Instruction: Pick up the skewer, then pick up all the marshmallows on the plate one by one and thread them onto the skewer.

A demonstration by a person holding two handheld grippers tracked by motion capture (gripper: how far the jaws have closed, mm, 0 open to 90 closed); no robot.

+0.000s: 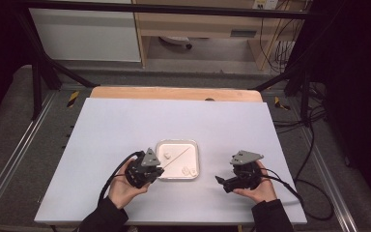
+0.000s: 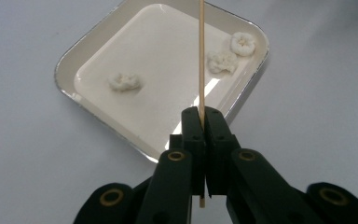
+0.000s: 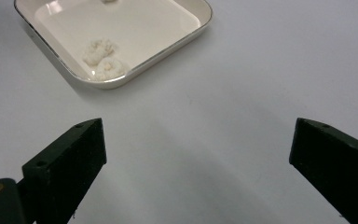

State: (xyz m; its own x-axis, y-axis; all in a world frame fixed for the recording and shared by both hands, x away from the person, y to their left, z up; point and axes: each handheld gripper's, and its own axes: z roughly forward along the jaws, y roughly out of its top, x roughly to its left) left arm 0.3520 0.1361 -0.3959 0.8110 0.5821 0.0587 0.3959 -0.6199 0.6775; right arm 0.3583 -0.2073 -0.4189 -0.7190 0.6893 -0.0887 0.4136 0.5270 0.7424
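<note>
A square white tray (image 1: 195,145) sits on the white table, also seen as the tray (image 2: 67,70) and the tray (image 3: 196,28). Three white popcorn-like pieces lie in it: one piece (image 2: 125,82) alone, two pieces (image 2: 223,61) close together at the opposite side, seen again as the pair (image 3: 101,58). My left gripper (image 2: 200,112) is shut on a thin wooden skewer (image 2: 201,56) that reaches out over the tray. In the high view the left gripper (image 1: 160,170) is at the tray's left edge. My right gripper (image 3: 198,154) stands open over bare table, right of the tray, nothing between its jaws.
The table's wooden far edge (image 1: 174,93) lies beyond the white sheet. Black frame bars and cables surround the table. Both of the person's hands come in from the near edge.
</note>
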